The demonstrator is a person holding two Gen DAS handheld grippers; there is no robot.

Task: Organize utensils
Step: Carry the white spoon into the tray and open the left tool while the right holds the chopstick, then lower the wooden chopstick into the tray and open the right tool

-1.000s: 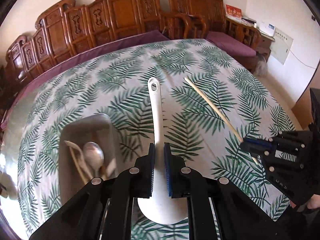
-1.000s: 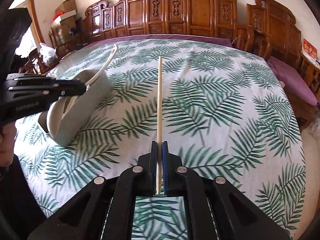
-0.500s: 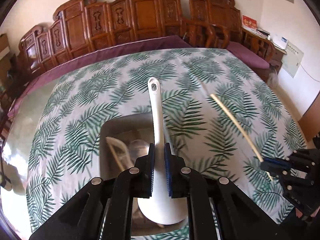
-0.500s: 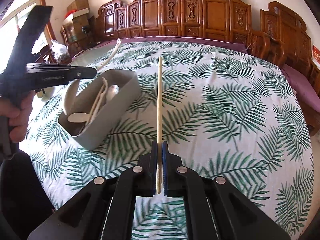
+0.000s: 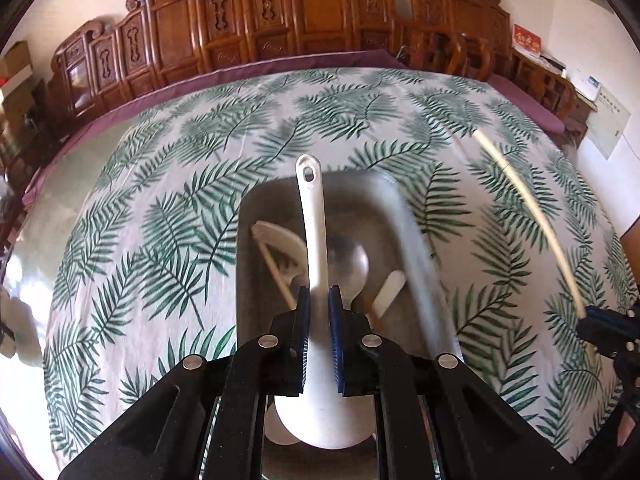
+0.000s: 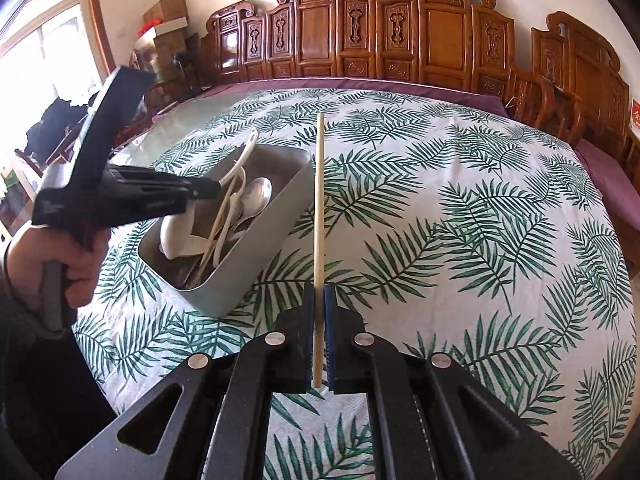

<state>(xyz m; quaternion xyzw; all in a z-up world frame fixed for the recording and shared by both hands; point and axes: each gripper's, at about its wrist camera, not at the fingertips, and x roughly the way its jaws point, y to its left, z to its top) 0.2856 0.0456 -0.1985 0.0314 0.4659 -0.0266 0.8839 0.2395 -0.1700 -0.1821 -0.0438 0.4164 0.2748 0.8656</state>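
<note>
Left gripper (image 5: 318, 308) clenched on white ladle (image 5: 316, 264), held above grey utensil tray (image 6: 248, 276). Right gripper (image 6: 319, 320) clenched on bamboo chopstick (image 6: 319, 216), just right of tray. Metal spoon (image 6: 256, 196) inside tray.

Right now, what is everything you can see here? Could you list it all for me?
Spoon: one, white, clamped by its handle above the bin.
Chopstick: one, pale wood, held above the table, beside the bin.
Bin: one, grey, on the tablecloth, holding a metal spoon and pale utensils.
Tablecloth: one, white with green leaves.
Carved chairs: several, brown, behind the table.
Left gripper: black, shut on spoon.
Right gripper: black, shut on chopstick.
</note>
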